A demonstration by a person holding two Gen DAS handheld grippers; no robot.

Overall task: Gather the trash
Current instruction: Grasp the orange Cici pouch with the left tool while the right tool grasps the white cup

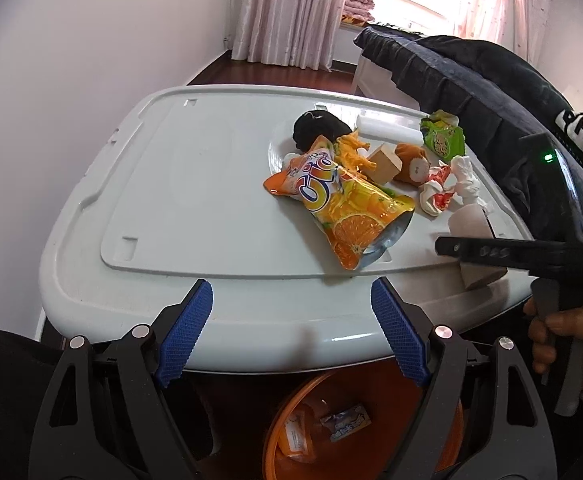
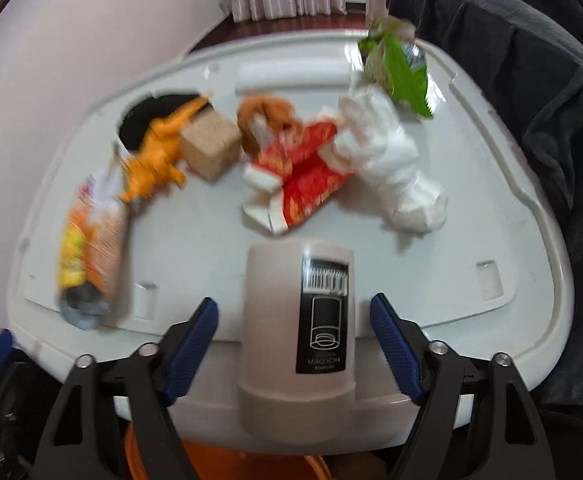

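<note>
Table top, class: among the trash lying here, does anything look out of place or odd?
Yes. Mixed in with the crumpled wrappers and tissue are things that do not look like trash: an orange toy dinosaur, a wooden block and a small plush toy. Also, the white cup stands upside down at the table's near edge; its label reads inverted.

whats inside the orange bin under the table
The orange bin already holds a small blue wrapper and an orange packet. The table edge and tongs cover the rest.
</note>
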